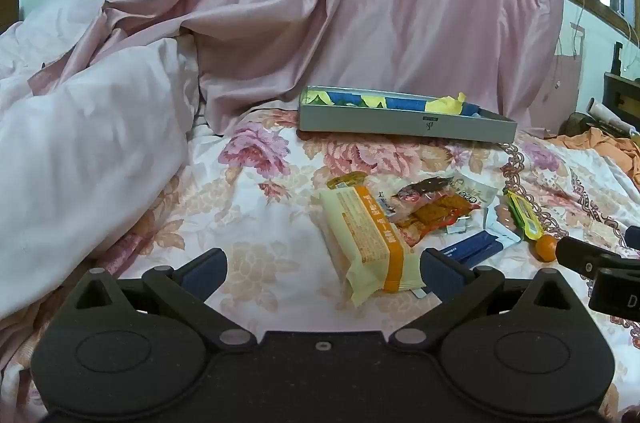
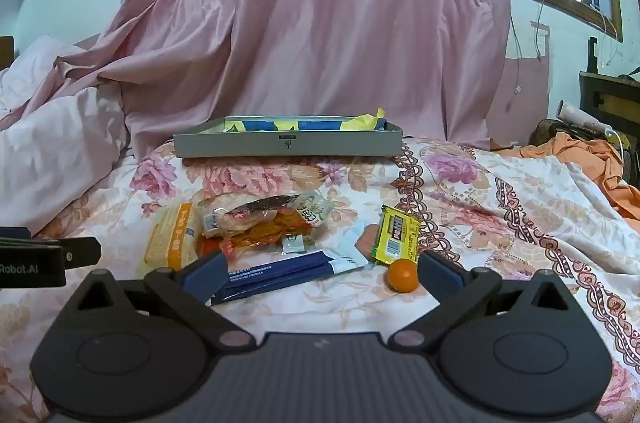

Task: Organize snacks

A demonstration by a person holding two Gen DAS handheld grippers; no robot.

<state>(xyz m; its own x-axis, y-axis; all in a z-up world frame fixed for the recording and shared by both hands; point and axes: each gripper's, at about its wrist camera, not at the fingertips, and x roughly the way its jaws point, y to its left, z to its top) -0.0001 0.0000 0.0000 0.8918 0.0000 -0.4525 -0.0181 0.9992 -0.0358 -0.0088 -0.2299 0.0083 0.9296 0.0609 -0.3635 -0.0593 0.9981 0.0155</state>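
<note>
A pile of snacks lies on the flowered bedspread. In the left wrist view, a pale yellow and orange packet (image 1: 370, 241) lies between the wide-apart fingers of my left gripper (image 1: 322, 273), which is open and touches nothing. Beside it lie a clear bag of brown snacks (image 1: 436, 207), a blue and white packet (image 1: 476, 249), a yellow-green bar (image 1: 522, 217) and a small orange fruit (image 1: 546, 247). My right gripper (image 2: 320, 273) is open over the blue and white packet (image 2: 280, 273), with the orange fruit (image 2: 402, 275) and yellow bar (image 2: 396, 235) near its right finger. The grey box (image 2: 288, 143) stands behind.
The grey box (image 1: 404, 121) holds blue and yellow wrappers. A white duvet (image 1: 80, 151) is heaped at the left and a pink curtain (image 1: 360, 3) hangs behind. Orange cloth (image 2: 592, 155) lies at the right bed edge. The other gripper's body shows at each frame's side.
</note>
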